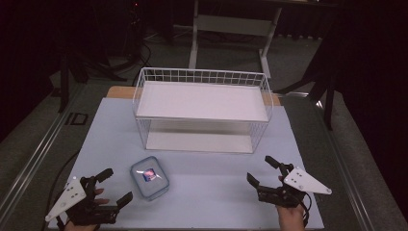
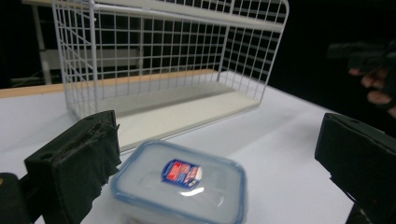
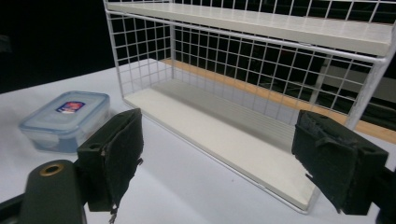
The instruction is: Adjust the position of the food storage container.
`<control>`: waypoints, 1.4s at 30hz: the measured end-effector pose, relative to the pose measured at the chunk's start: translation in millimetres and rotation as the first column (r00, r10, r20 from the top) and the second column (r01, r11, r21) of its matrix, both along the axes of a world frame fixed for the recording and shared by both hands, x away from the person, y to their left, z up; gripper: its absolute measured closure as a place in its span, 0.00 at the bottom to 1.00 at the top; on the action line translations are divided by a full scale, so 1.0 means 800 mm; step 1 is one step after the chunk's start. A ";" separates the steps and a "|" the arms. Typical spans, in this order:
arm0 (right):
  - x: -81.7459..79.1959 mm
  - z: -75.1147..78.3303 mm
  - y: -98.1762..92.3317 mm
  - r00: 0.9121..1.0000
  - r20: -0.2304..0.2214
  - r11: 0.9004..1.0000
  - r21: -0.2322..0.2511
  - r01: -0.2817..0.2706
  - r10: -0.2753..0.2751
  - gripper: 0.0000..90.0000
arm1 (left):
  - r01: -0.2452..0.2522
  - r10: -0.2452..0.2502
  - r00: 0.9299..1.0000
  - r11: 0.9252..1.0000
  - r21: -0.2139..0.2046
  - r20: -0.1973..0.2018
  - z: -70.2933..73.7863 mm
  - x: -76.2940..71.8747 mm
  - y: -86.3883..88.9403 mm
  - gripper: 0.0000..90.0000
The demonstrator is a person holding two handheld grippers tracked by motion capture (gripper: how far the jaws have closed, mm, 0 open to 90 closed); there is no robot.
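Left gripper (image 1: 113, 185) down at about 7 o'clock on the pale table (image 1: 216, 192), jaws spread wide and holding nothing, pointing toward 2 o'clock; in its own view (image 2: 215, 154) the two black pads stand far apart with nothing pressed between them

Clear lidded container (image 1: 150, 176) flat on the table just beside that gripper, at 2 o'clock from it, not touched; blue rim and a small red-and-blue label on the lid; seen again close ahead between the jaws (image 2: 180, 184), slightly blurred, and farther off at 10 o'clock in the right gripper view (image 3: 65, 119)

Right gripper (image 1: 262, 171) at roughly 5 o'clock on the table, likewise gaping wide and empty, aimed toward 11 o'clock; pads well apart in its own view (image 3: 217, 156), nothing gripped

White wire rack (image 1: 202, 108) with two shelves at the 12 o'clock end of the table, upright, well apart from both grippers; near the container but not touching it; also ahead in the left gripper view (image 2: 163, 60) and close ahead in the right gripper view (image 3: 261, 70)

A hand (image 1: 291, 219) under the right gripper at the bottom edge
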State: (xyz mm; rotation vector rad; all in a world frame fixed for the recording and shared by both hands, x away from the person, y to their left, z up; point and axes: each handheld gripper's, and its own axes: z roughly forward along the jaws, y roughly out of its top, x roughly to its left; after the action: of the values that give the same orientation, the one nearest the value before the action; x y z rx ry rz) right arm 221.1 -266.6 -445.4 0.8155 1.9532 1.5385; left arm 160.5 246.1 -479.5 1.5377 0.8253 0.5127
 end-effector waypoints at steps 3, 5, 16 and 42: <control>-0.001 0.001 0.000 1.000 0.001 1.000 0.005 0.000 0.000 0.18 | 0.000 0.000 1.000 1.000 0.024 -0.005 0.000 0.001 0.000 0.01; -0.001 0.002 -0.001 1.000 0.002 1.000 0.010 -0.005 0.005 0.18 | 0.008 -0.008 1.000 1.000 0.005 -0.016 0.002 0.001 0.002 0.01; -0.008 0.008 0.001 1.000 0.019 0.999 0.031 -0.018 0.017 0.18 | 0.061 -0.043 0.988 0.991 0.122 -0.147 0.024 -0.001 0.017 0.17; -0.001 0.004 -0.001 0.999 -0.029 0.997 0.069 -0.043 0.045 0.18 | 0.288 -0.083 0.877 0.879 0.380 -0.473 -0.053 0.039 -0.028 1.00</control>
State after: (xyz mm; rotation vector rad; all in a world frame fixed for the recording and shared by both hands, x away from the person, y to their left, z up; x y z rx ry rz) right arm 220.6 -267.1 -442.4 0.8340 1.9621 1.6351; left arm 191.9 223.5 -522.2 2.1897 0.9268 0.2003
